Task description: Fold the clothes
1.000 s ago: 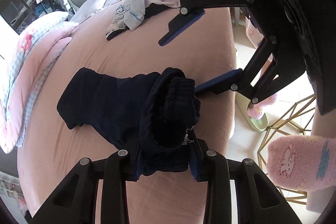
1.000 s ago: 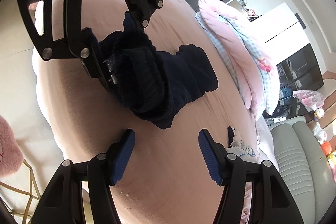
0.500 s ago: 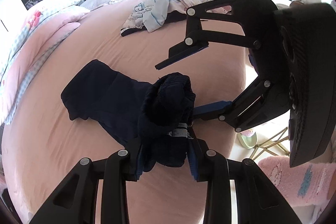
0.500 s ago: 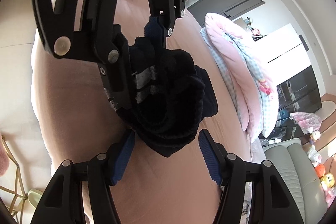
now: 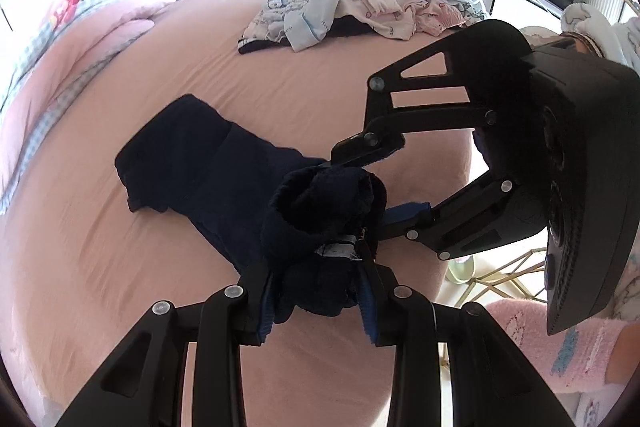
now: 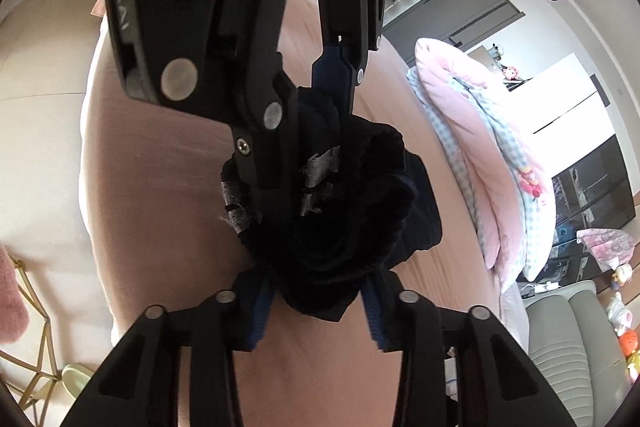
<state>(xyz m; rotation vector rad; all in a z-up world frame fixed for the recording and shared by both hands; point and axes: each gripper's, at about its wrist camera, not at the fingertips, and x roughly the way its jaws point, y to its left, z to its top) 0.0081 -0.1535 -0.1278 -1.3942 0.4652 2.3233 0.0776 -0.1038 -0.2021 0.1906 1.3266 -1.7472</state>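
My left claw (image 5: pixel 316 301) is clamped on the bunched end of the dark navy garment (image 5: pixel 224 171), its blue pads pressed into the cloth from both sides, with a small white label showing just above the grip. From that bunch the garment runs away to the left and lies flat on the pink bed sheet (image 5: pixel 120 287). Further left, a pink and blue checked quilt (image 5: pixel 44 39) is heaped along the edge of the bed. Toward the headboard, a pile of pale blue and pink printed clothes (image 5: pixel 352 7) lies well apart from the navy piece.

Moving right in the left wrist view, my right claw (image 5: pixel 384 183) comes in from the side, one finger above the bunch and the other below it, both touching the cloth. In the right wrist view my right claw (image 6: pixel 316 311) has its blue pads closed in on the same dark bundle (image 6: pixel 336 227), cloth filling the gap between them. My left claw (image 6: pixel 308 131) hangs down from above into that bundle, so both hold it at nearly the same spot, raised off the sheet. At the far right a pink fuzzy slipper (image 5: pixel 560 343) shows on the floor beside a gold wire frame (image 5: pixel 500 275)
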